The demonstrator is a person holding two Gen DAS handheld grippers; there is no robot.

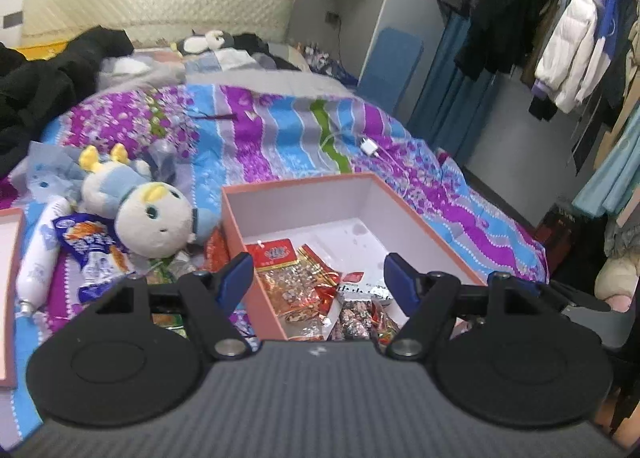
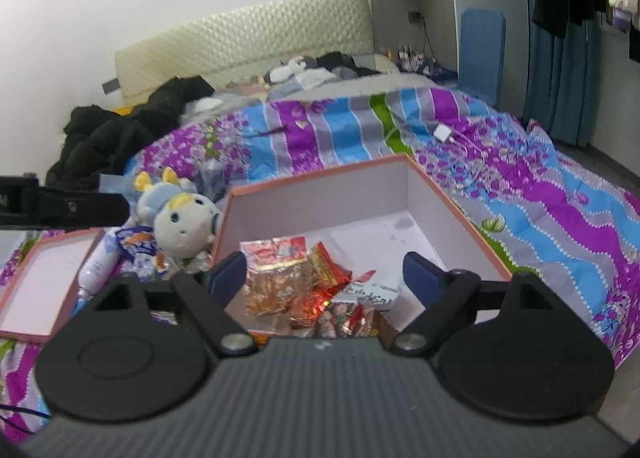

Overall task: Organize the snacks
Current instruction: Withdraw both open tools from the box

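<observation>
A pink box with a white inside sits on the bed. Several snack packets lie at its near end, among them a red packet and a clear gold-edged packet. My left gripper hangs open above the box's near end, with nothing between its blue pads. In the right wrist view the same box holds the snack packets, and my right gripper is open and empty over them. A blue-and-white snack bag lies outside the box on the left, beside a white tube.
A plush toy rests left of the box. The box lid lies further left. A white charger with its cable is on the striped quilt behind the box. Dark clothes are piled near the headboard. Hanging coats fill the right side.
</observation>
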